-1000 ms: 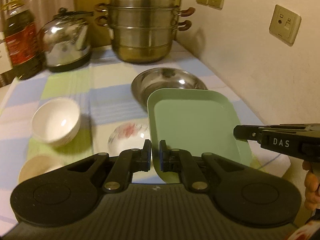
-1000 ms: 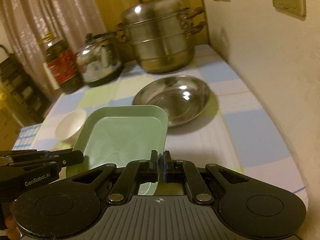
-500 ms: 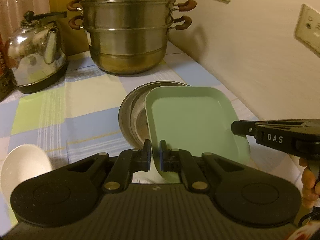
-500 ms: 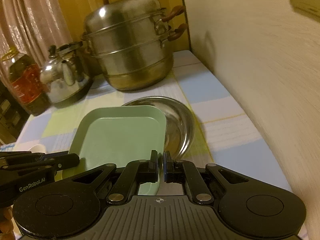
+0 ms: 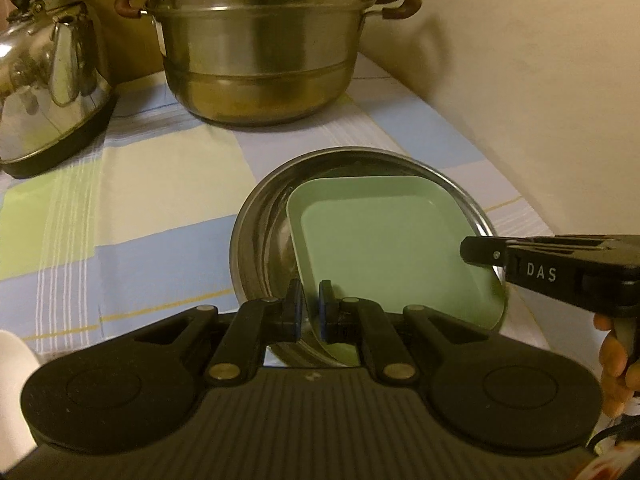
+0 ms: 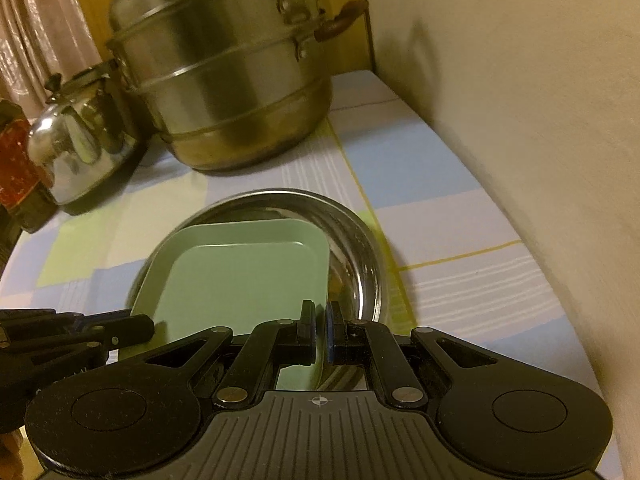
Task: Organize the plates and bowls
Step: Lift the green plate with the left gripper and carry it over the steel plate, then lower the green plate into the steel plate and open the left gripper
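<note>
One green square plate (image 5: pixel 384 248) sits lower centre of the frame, tilted inside one round steel dish (image 5: pixel 260 240), no clear long axis. The left gripper (image 5: pixel 310 312) pinches its near-left rim; the right gripper (image 6: pixel 320 330) pinches its near-right rim. One steamer pot (image 5: pixel 260 48) and one kettle (image 5: pixel 44 80) stand above.

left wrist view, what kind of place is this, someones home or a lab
Most likely a home kitchen counter. A tiered steel steamer pot and a kettle stand at the back on a checked cloth, with a green square plate over a steel dish.
</note>
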`<state>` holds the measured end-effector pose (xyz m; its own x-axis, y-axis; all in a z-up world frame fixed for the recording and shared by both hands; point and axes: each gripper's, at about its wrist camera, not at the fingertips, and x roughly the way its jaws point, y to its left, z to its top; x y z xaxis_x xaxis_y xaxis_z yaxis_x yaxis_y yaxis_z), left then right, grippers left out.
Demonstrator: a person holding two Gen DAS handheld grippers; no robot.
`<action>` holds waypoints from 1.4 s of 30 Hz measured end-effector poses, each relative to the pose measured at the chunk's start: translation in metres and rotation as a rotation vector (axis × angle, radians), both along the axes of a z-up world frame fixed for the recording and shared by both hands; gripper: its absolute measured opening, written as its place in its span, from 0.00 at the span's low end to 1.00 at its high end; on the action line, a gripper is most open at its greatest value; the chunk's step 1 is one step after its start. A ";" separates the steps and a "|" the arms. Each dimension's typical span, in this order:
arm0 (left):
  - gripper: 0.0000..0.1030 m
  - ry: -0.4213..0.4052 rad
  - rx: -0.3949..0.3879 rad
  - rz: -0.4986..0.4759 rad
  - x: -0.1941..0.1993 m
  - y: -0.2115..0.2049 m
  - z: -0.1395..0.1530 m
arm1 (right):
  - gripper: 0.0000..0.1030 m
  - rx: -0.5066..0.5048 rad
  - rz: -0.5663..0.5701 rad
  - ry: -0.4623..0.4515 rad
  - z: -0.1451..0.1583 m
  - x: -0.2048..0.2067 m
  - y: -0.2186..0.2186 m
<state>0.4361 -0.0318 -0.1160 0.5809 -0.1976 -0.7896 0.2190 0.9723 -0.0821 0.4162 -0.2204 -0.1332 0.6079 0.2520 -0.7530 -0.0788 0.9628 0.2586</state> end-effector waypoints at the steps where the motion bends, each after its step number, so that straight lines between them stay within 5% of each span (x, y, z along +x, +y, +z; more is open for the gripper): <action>1: 0.07 0.004 0.002 0.001 0.004 0.000 -0.002 | 0.05 -0.001 0.001 0.007 -0.004 0.004 0.000; 22: 0.14 0.037 0.024 -0.005 0.019 -0.002 -0.017 | 0.05 -0.017 0.006 0.020 -0.022 0.019 0.002; 42: 0.20 -0.051 0.003 0.015 -0.057 0.017 0.054 | 0.05 0.143 -0.042 -0.089 0.048 -0.054 -0.028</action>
<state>0.3789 -0.0151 -0.0621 0.6233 -0.1861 -0.7595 0.2079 0.9757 -0.0684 0.3622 -0.2482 -0.0850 0.6828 0.3261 -0.6538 -0.0681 0.9194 0.3874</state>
